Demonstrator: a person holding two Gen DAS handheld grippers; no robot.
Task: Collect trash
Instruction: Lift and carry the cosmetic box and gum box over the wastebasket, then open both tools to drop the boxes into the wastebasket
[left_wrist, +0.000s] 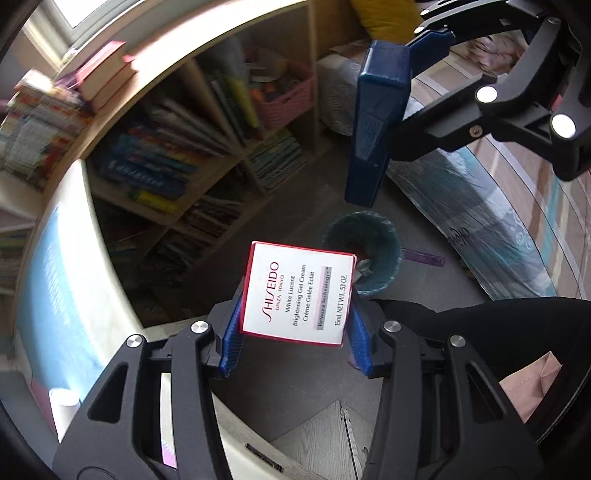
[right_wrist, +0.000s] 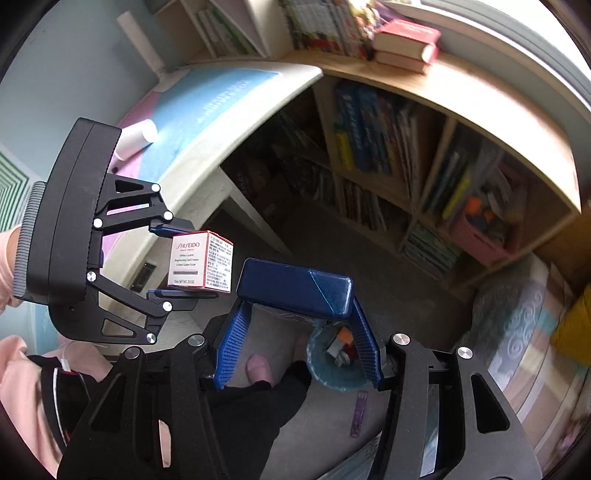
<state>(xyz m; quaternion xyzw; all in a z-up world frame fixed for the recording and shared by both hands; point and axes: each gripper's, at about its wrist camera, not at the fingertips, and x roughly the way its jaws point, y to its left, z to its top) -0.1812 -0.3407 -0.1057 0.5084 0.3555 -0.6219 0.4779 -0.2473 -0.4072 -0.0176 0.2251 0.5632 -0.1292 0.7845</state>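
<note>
Down on the grey floor, near the bottom of a pale wooden bookshelf (left_wrist: 207, 122) crammed with colourful books, sits a small round bin with a teal plastic liner (left_wrist: 364, 254). You can already see some scraps in it, something orange and something grey, in the right wrist view (right_wrist: 341, 349). A flat purple strip (left_wrist: 424, 257) lies on the floor just beside the bin.

Left gripper (left_wrist: 293, 325) is clamped on a small white cardboard box with a red border and Shiseido lettering (left_wrist: 297, 293); the blue ribbed pads press on two opposite sides. It's up in the air, with the bin showing just past its far corner. From the right wrist camera the same box (right_wrist: 201, 262) is pinched between the two blue fingers, with the edge of a white desk (right_wrist: 258, 107) behind it.

Right gripper (right_wrist: 295, 347) has a long dark blue rectangular box with smooth, rounded corners (right_wrist: 295, 290) squeezed between its pads, lying crosswise between the fingertips. The bin shows directly beneath it in that view. From the left wrist camera the blue box (left_wrist: 380, 122) hangs on end, above the bin in the picture.

Desk top has a pink and light blue mat (right_wrist: 207, 110) with a white cylinder (right_wrist: 138, 136) lying on it. A person's dark trouser leg (right_wrist: 258, 410) and a pale pink slipper toe (right_wrist: 258, 365) show below the right gripper.
</note>
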